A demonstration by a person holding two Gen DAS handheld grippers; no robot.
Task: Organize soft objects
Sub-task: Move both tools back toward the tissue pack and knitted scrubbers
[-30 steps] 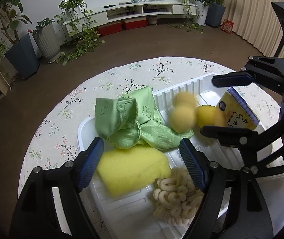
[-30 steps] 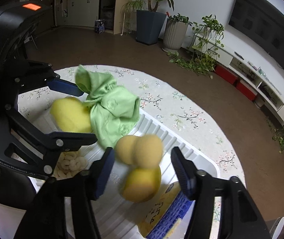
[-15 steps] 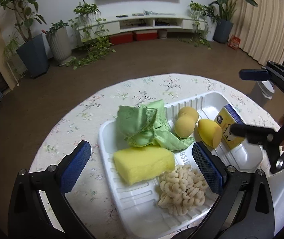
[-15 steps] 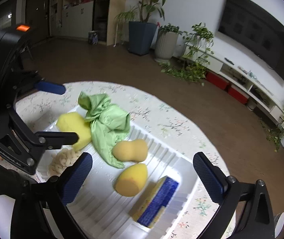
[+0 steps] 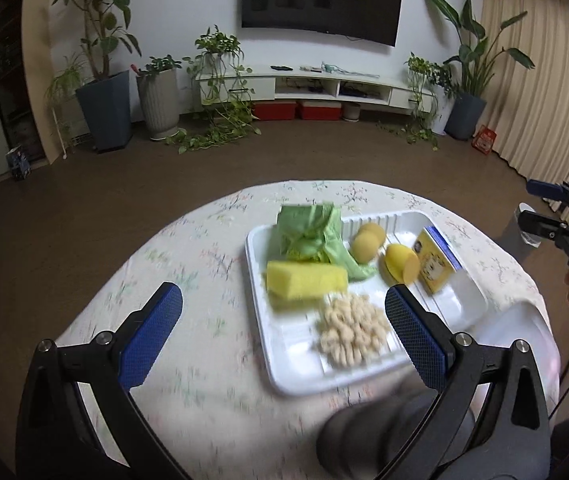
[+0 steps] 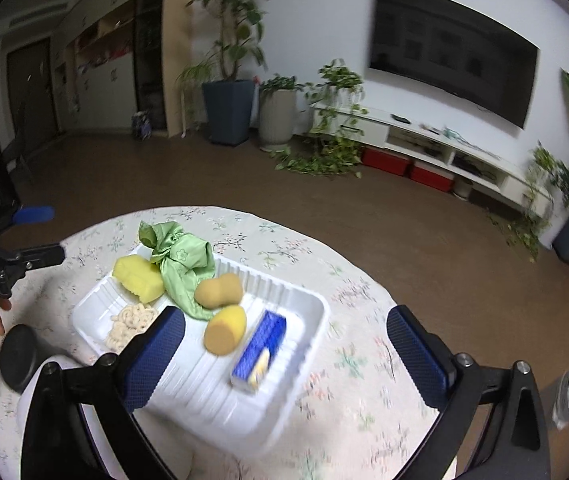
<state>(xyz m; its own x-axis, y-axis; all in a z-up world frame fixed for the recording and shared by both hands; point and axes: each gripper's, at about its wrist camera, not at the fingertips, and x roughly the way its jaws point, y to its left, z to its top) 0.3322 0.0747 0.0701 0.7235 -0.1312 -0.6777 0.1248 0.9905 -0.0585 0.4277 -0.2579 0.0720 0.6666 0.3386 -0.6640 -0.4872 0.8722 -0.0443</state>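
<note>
A white tray [image 5: 260,292] [image 6: 308,304] sits on the round floral table. In it lie a green cloth [image 5: 310,232] [image 6: 182,256], a yellow sponge block [image 5: 304,280] [image 6: 138,280], a tan peanut-shaped sponge [image 5: 366,242] [image 6: 218,290], a yellow egg-shaped sponge [image 5: 400,264] [image 6: 224,330], a cream knotted puff [image 5: 352,330] [image 6: 130,322] and a yellow-blue packet [image 5: 438,266] [image 6: 262,350]. My left gripper [image 5: 284,318] is open and empty, above the table's near side. My right gripper [image 6: 286,348] is open and empty, high above the tray.
A dark round object [image 5: 368,436] [image 6: 18,356] sits at the table's near edge beside a white container [image 5: 524,336]. Potted plants [image 5: 104,80] and a low TV shelf [image 5: 324,84] stand far behind. The floor drops away all around the table.
Both grippers have pulled back and up from the tray and opened wider. The peanut-shaped sponge, blurred in mid-air a second ago, now lies still in the tray.
</note>
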